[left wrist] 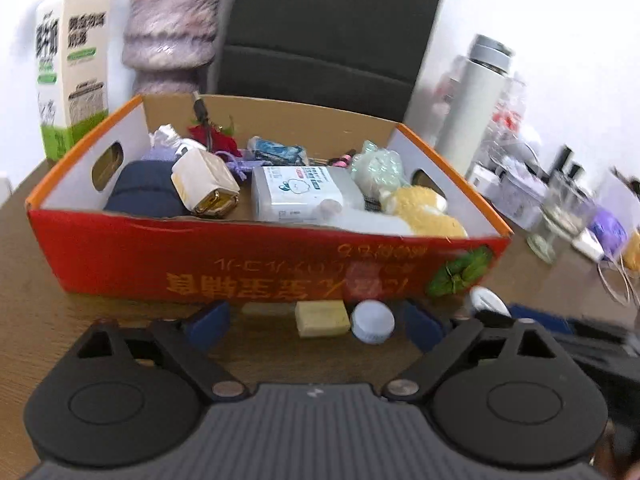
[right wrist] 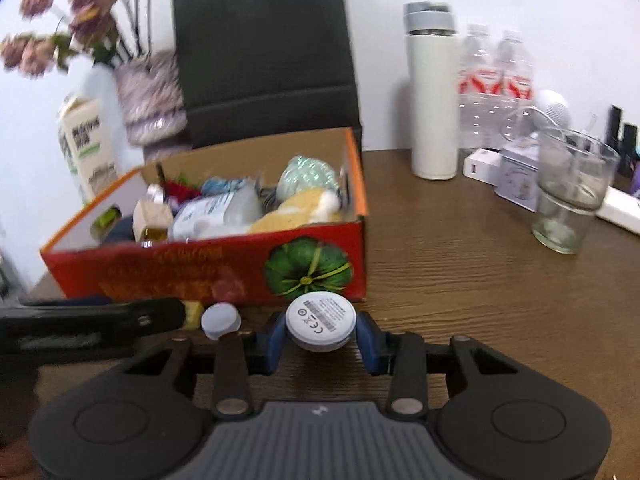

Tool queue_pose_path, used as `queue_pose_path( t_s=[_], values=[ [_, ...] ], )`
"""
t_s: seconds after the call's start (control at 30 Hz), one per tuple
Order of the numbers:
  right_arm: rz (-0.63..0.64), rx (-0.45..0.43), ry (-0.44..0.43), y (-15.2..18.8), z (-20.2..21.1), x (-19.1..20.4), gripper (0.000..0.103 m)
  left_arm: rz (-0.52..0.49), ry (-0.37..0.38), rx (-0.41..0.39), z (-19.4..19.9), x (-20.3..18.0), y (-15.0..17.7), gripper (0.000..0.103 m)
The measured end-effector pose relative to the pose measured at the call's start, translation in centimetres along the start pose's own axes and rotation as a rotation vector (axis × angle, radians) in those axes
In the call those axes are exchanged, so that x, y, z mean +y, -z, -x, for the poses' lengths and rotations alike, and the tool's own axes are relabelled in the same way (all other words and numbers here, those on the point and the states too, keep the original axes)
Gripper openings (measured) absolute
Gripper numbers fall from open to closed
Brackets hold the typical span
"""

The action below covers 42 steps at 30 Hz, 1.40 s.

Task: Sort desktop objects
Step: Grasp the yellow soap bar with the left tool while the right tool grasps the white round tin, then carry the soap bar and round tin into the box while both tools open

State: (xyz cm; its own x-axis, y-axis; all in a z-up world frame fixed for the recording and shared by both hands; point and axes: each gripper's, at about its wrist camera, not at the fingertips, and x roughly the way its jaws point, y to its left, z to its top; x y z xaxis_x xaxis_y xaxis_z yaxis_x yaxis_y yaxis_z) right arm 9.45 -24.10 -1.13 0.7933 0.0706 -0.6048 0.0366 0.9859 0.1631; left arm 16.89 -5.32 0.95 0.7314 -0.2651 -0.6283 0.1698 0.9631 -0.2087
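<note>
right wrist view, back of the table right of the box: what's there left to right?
White thermos → clear water bottles → empty drinking glass.

One red cardboard box [right wrist: 200, 268] sits at centre. Two clear plastic water bottles [right wrist: 496, 92] stand at two o'clock of it, beside one white steel flask [right wrist: 434, 108] and one clear drinking glass [right wrist: 568, 196]. One white milk carton [left wrist: 72, 68] stands at ten o'clock. Two small white round discs [right wrist: 320, 320] lie at six o'clock, with one yellow rectangular block [left wrist: 322, 319].
</note>
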Motion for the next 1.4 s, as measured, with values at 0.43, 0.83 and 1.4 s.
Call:
queue_pose_path(
  t_s=[0.43, 0.83, 1.4],
  values=[
    [-0.012, 0.017, -0.065, 1.0, -0.4, 1.0, 0.037, -0.083, -0.023, -0.004, -1.4, -1.5, 1.1, 0.051],
    [0.0, -0.021, -0.051, 1.1, 0.7, 1.6, 0.037, -0.104, -0.039, -0.05, 1.7, -1.7, 1.7, 0.029],
    [0.027, -0.504, -0.15, -4.0, 15.2, 4.5, 0.037, -0.062, -0.062, -0.437, 19.4, -0.5, -4.5, 0.029]
  ],
)
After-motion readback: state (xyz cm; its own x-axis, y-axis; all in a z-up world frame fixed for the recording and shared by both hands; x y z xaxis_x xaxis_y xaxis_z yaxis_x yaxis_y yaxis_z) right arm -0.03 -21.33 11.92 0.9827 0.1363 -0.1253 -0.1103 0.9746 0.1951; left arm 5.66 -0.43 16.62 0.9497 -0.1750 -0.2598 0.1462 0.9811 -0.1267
